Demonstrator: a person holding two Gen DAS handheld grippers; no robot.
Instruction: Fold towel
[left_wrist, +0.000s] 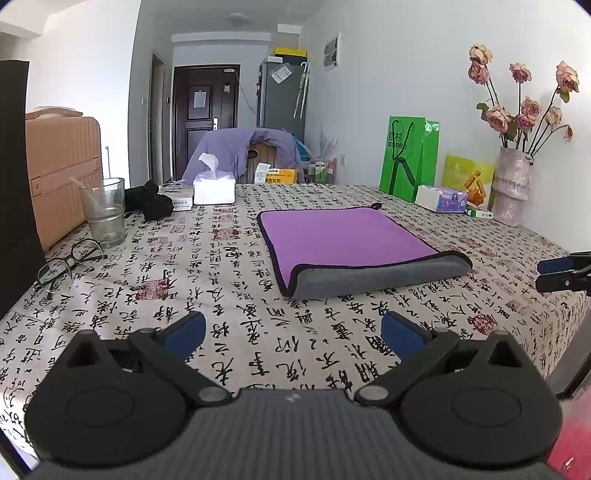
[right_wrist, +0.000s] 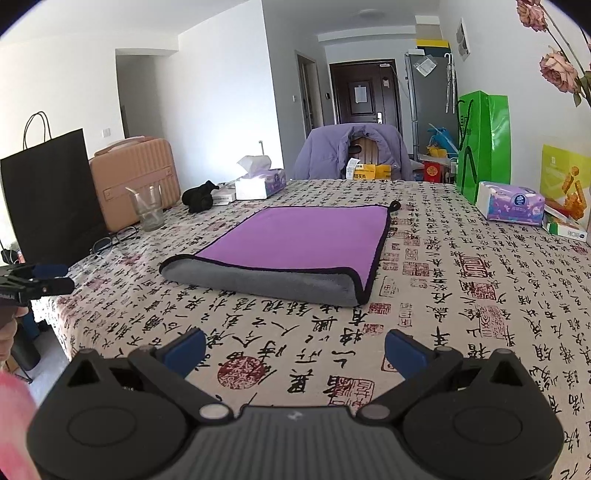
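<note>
A purple towel (left_wrist: 347, 240) with a grey underside and black trim lies folded on the calligraphy-print tablecloth (left_wrist: 221, 295); its grey fold edge faces me. It also shows in the right wrist view (right_wrist: 303, 236). My left gripper (left_wrist: 293, 332) is open and empty, hovering over the cloth short of the towel's near edge. My right gripper (right_wrist: 293, 349) is open and empty, also short of the towel. The right gripper shows at the right edge of the left wrist view (left_wrist: 554, 275). The left gripper shows at the left edge of the right wrist view (right_wrist: 55, 277).
A glass (left_wrist: 105, 212), spectacles (left_wrist: 66, 264), a black cloth (left_wrist: 149, 199) and a tissue box (left_wrist: 214, 188) sit at the left. A green bag (left_wrist: 408, 158), another tissue pack (left_wrist: 441, 199) and a vase of roses (left_wrist: 511, 184) stand at the right. A chair (right_wrist: 356, 153) stands behind the table.
</note>
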